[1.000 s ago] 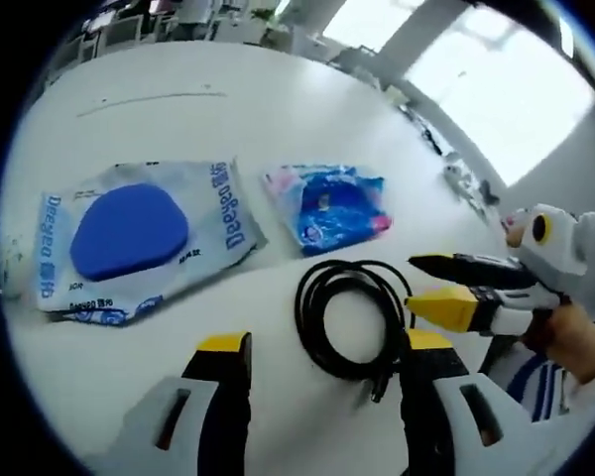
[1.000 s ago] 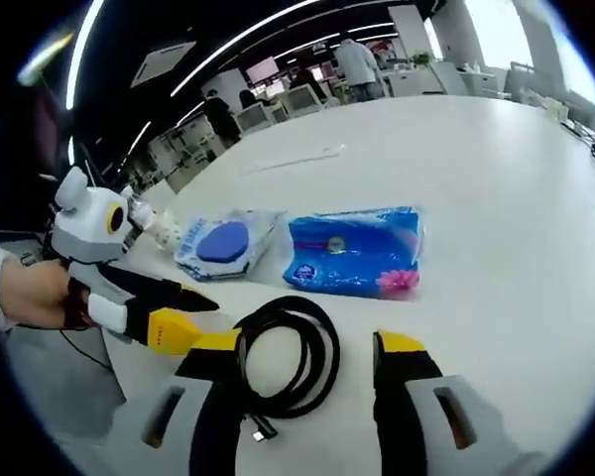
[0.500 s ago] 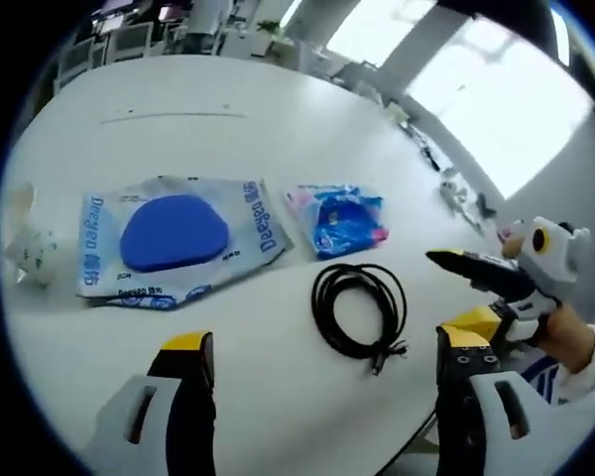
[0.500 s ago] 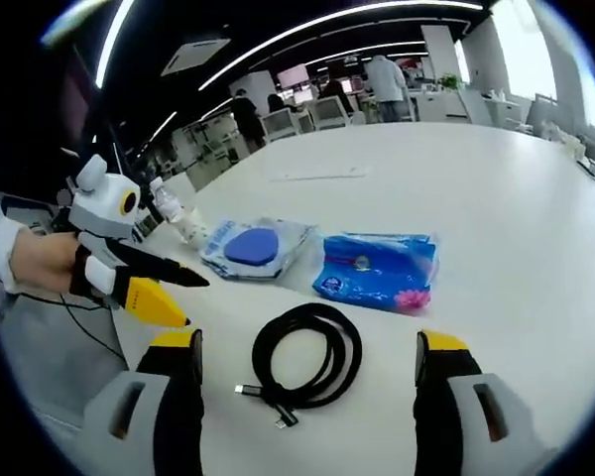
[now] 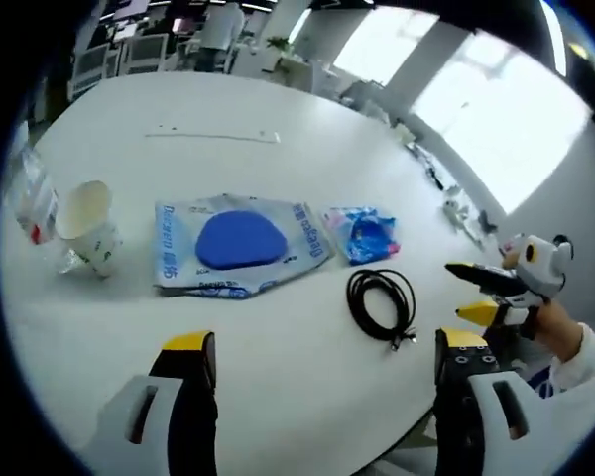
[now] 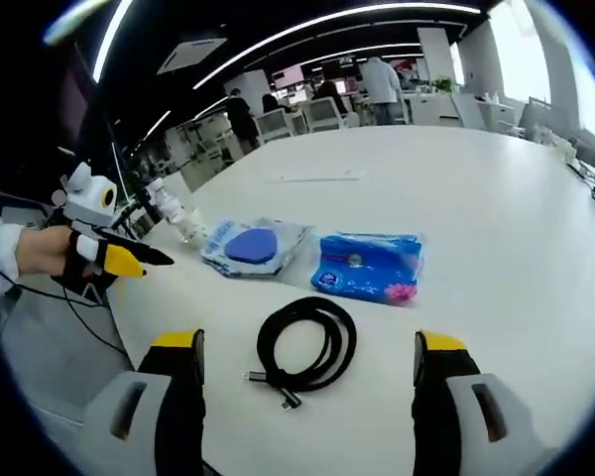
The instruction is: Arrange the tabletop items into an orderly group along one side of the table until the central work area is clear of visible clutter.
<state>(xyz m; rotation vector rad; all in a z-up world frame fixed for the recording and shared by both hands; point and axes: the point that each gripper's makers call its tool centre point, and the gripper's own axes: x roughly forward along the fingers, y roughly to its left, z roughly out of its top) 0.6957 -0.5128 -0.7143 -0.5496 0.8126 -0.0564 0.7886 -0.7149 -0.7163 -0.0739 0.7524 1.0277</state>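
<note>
Four items lay in a loose row near one edge of the white round table (image 5: 307,129): a white paper cup (image 5: 89,228), a clear flat pouch holding a blue oval pad (image 5: 240,243), a blue printed soft pack (image 5: 362,230), and a coiled black cable (image 5: 382,302). My left claw (image 5: 322,357) hung over the table with its jaws wide apart and nothing between them. My right claw (image 6: 305,355) was likewise spread and empty, with the cable (image 6: 307,342) lying just ahead of it.

Risks, as I judged them:
- The cable's loops were not tied. A grip on a single strand could uncoil it and drag its plug end (image 6: 283,395) off the table edge, which lay near.
- The cup sat close to the edge. A nudge from the pouch pushed against it could tip it or send it over.
- The pouch and the soft pack (image 6: 367,266) were thin and slack. A pinch at one corner could fold them or let them slip rather than slide.

Differences between views: the left gripper view gave me the cup clearly, plus a clear plastic bottle (image 5: 30,193) beside it, apparently upright. The right gripper view showed that end small and crowded; I could not separate the objects there. It did show the cable's plug end plainly, and people standing in the office beyond.
</note>
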